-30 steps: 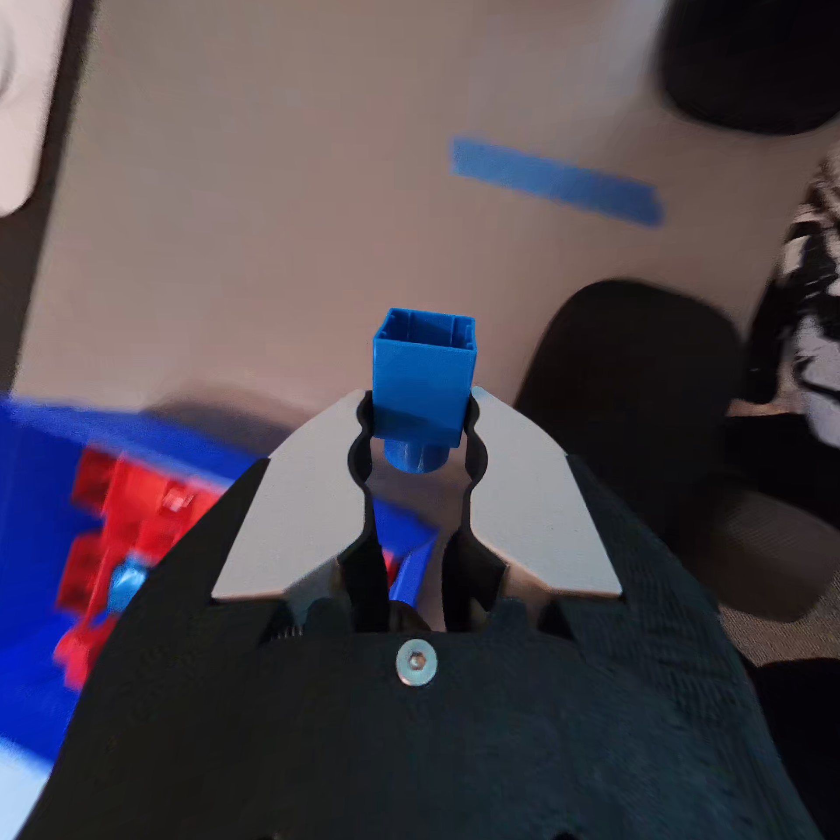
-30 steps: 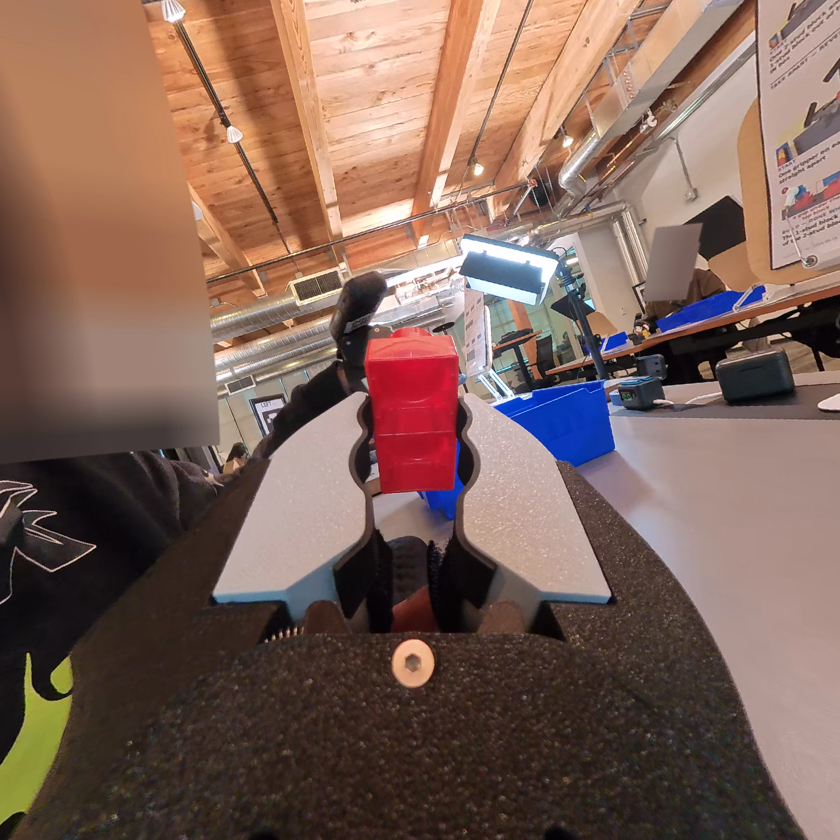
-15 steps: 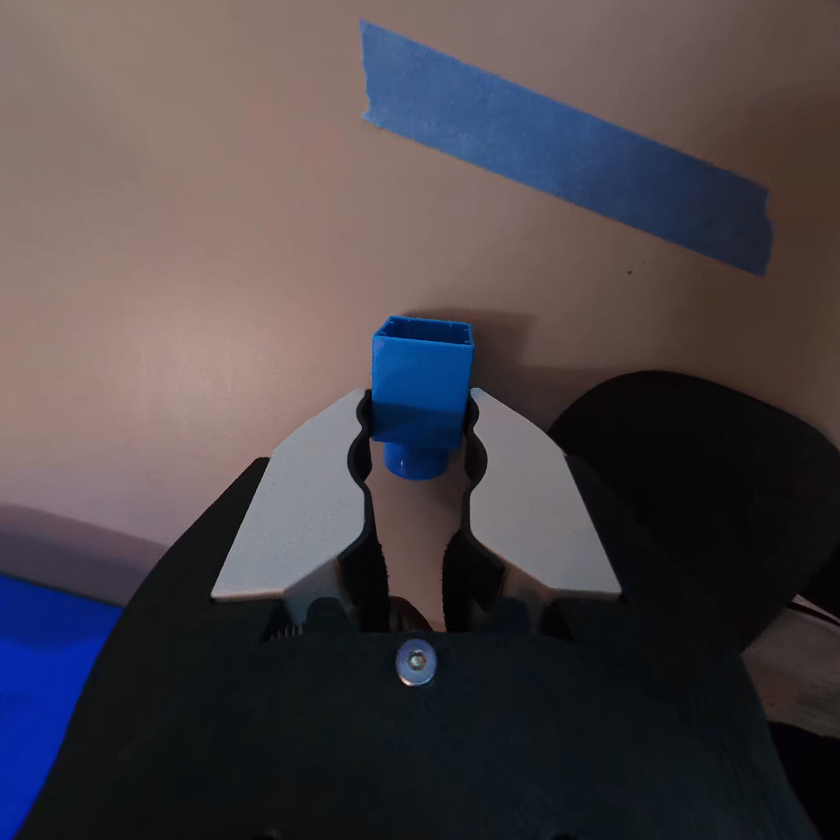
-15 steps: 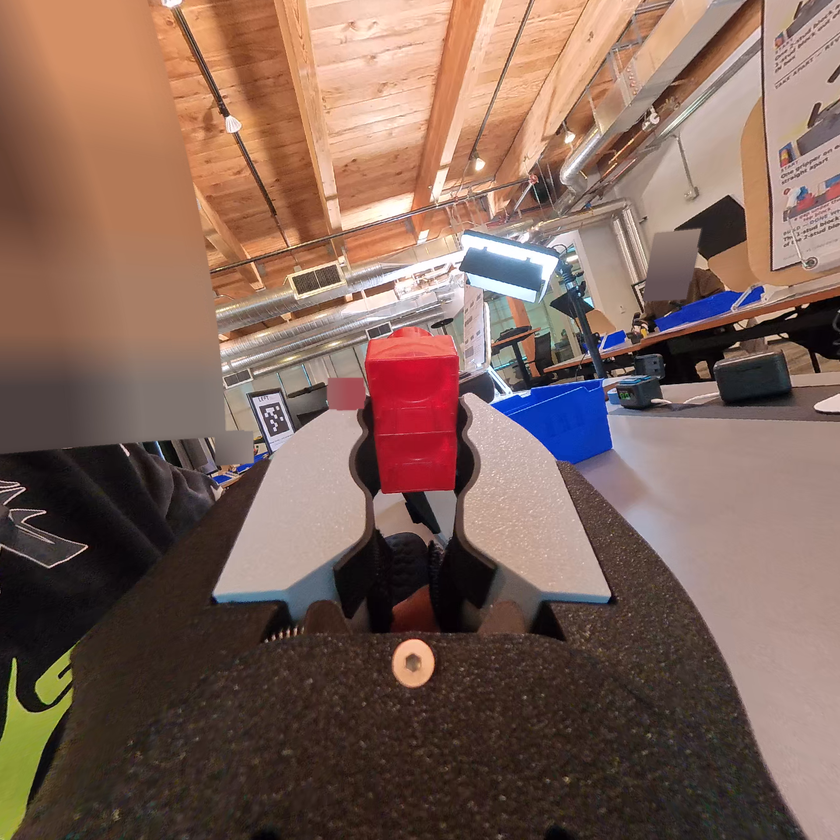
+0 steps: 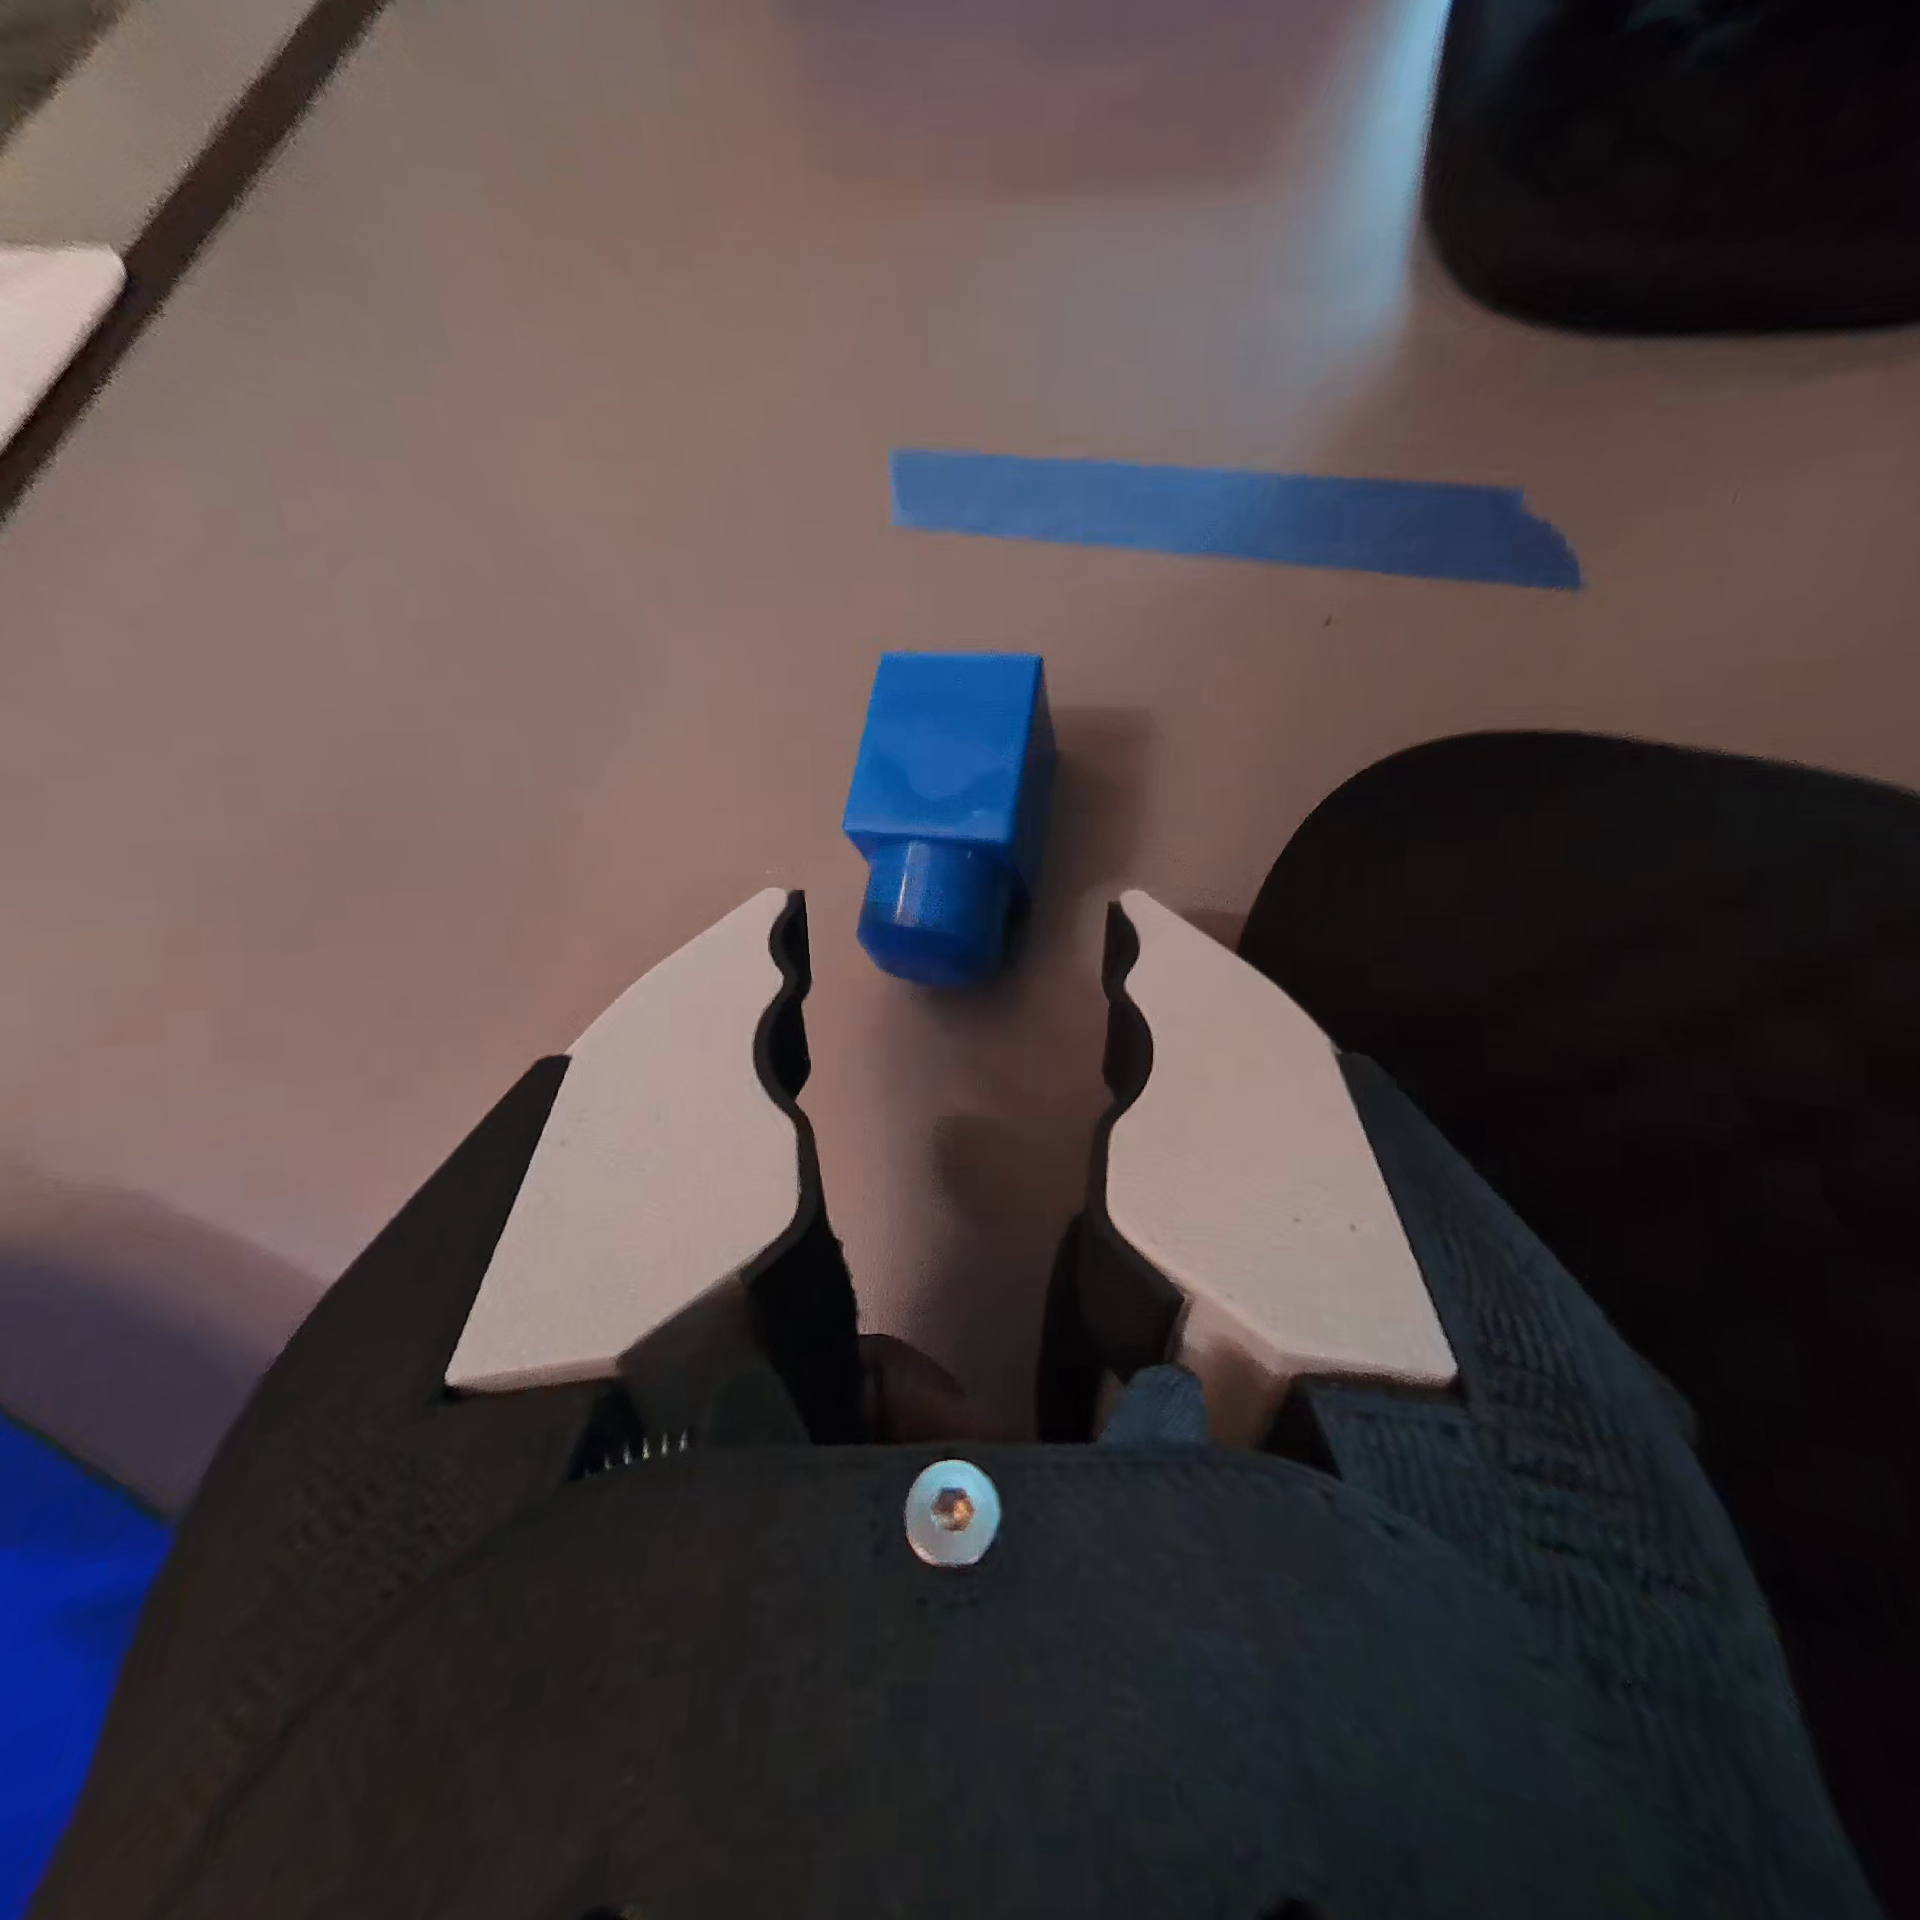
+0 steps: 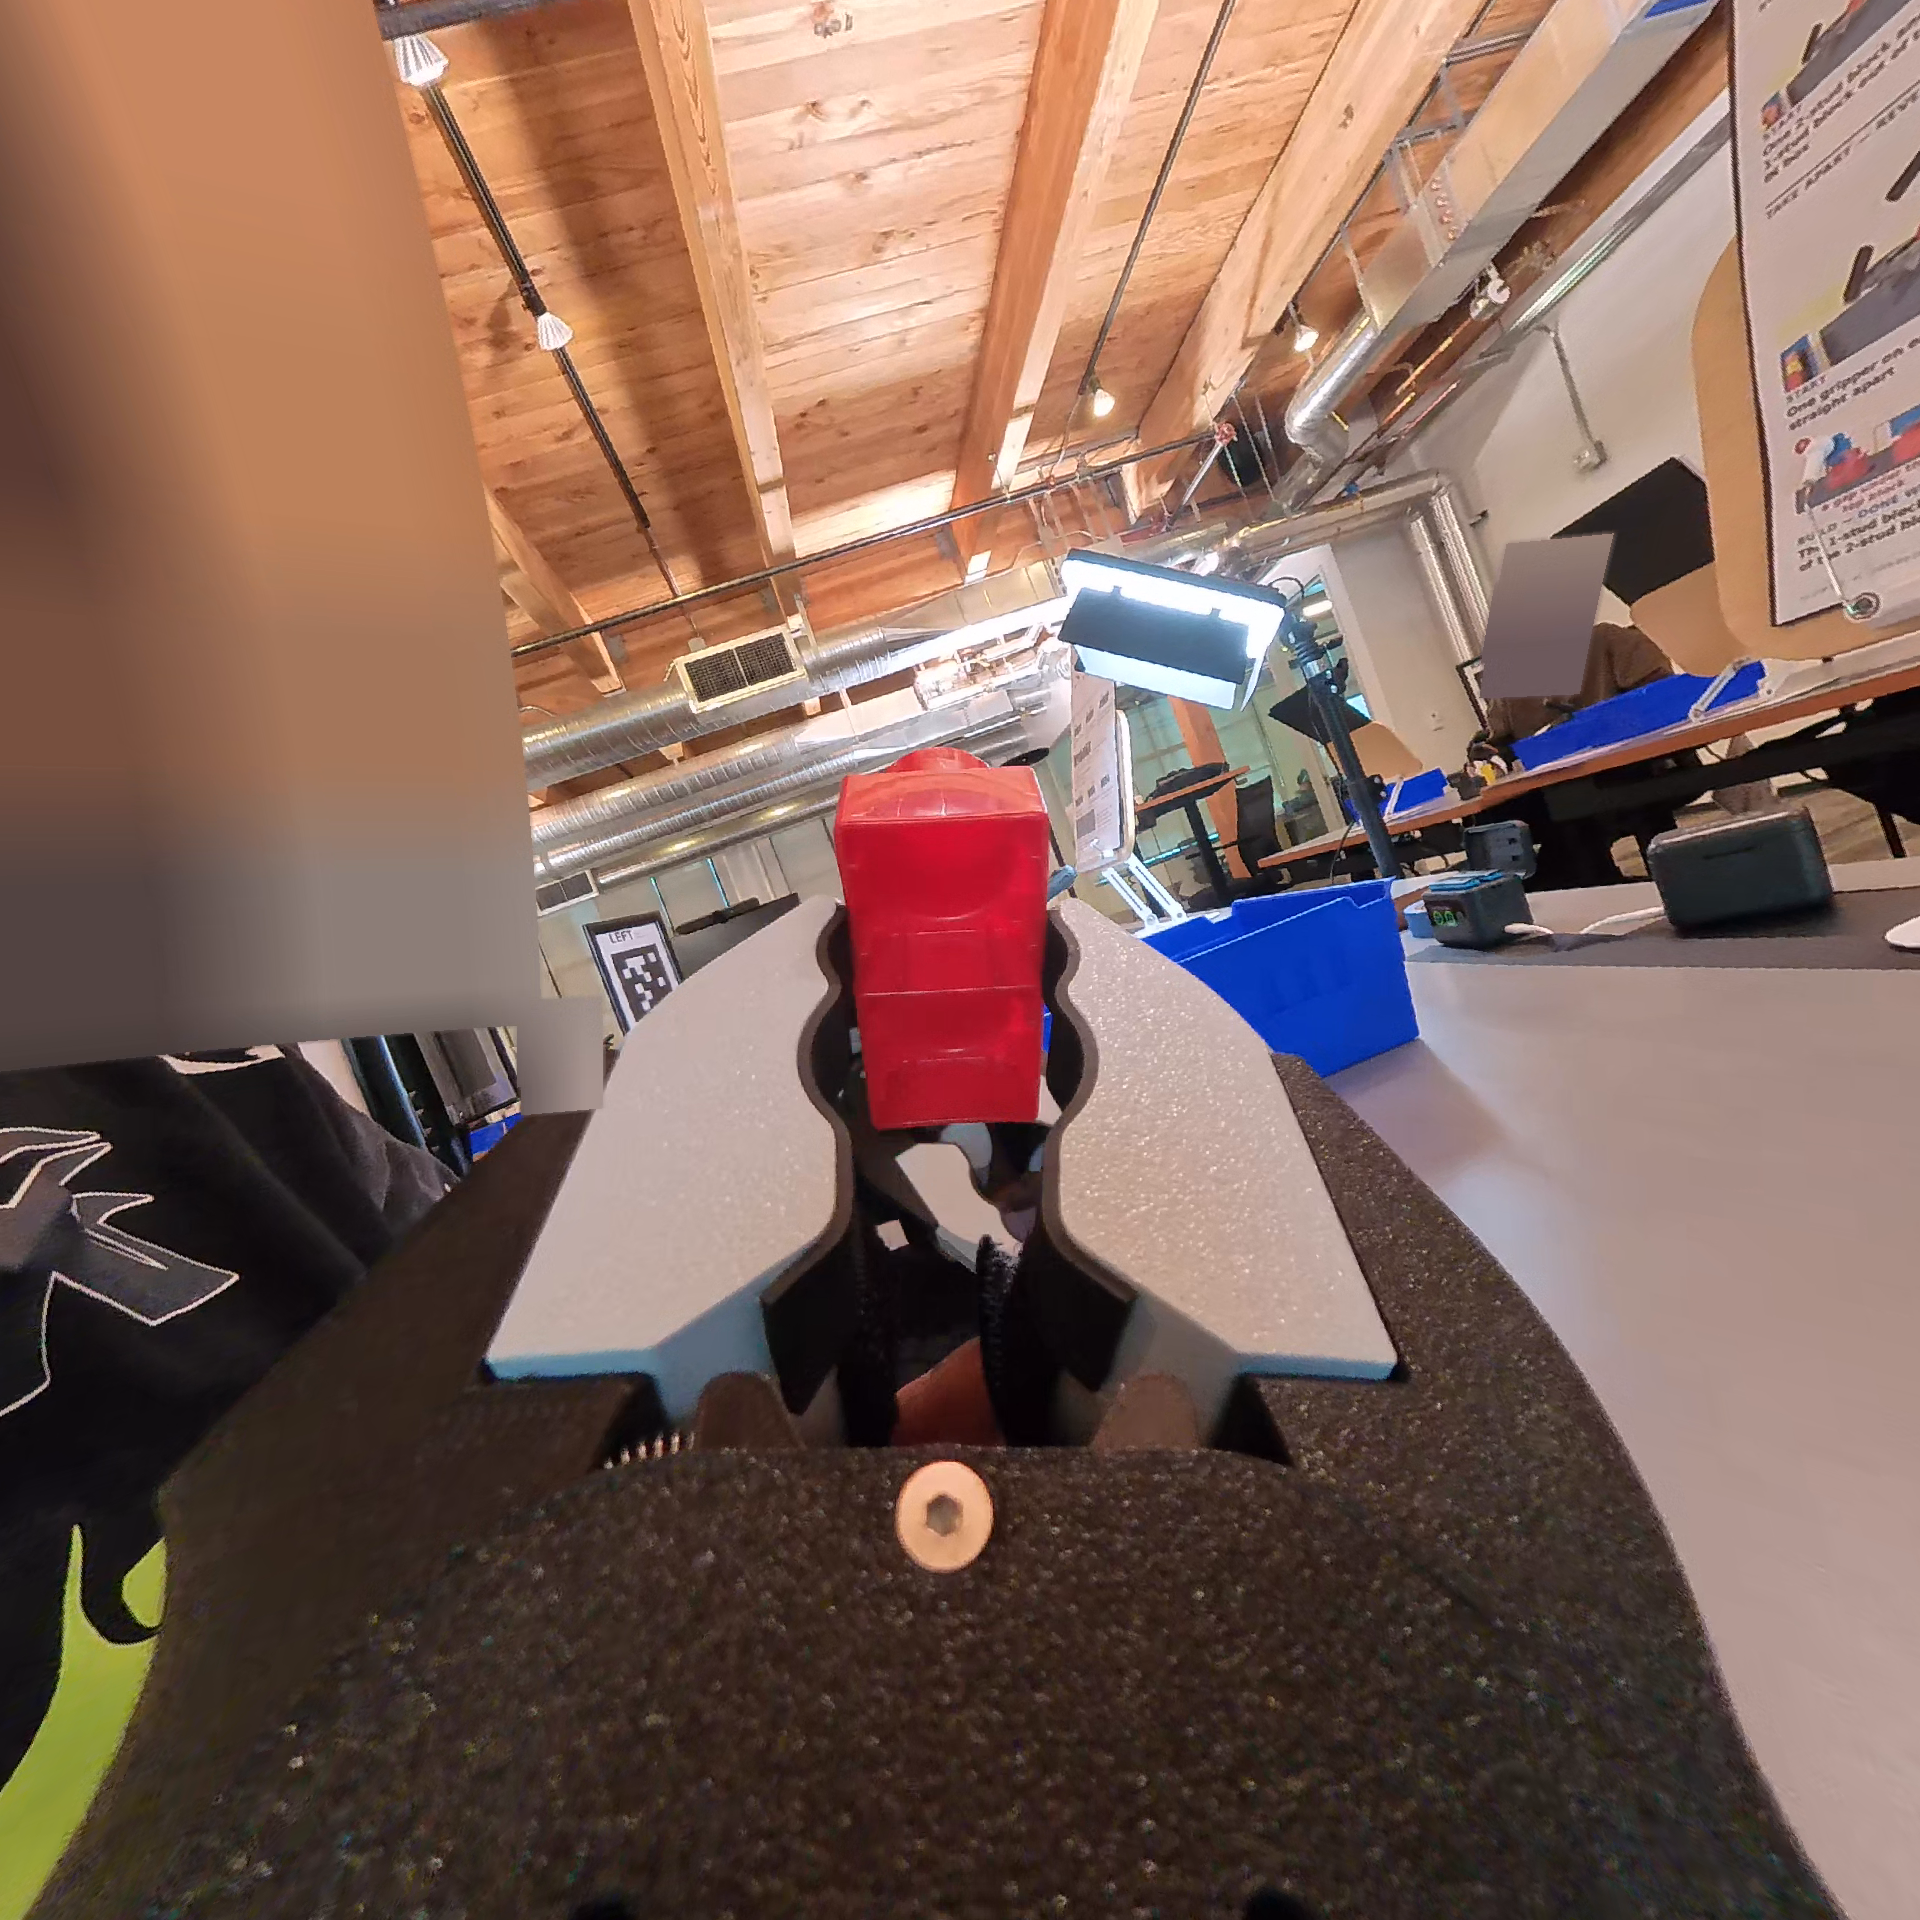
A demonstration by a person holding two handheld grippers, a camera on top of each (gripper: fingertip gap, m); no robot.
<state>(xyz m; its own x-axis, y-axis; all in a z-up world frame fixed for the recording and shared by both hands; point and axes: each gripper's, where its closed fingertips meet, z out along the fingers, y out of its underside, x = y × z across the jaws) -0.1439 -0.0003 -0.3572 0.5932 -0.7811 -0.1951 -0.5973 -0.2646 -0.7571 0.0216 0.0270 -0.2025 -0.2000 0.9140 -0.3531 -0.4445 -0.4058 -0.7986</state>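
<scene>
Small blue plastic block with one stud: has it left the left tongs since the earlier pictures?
Yes. The small blue plastic block now lies on the table, released, nearer the blue tape strip.

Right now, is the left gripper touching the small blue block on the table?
Apart. In the left wrist view the blue block lies beyond the open left gripper, bare table visible beside both fingertips.

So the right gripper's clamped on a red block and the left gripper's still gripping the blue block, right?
Not quite. The left gripper is open; the blue block lies on its side on the table, as the left wrist view shows. The right gripper is clamped on the red block.
</scene>
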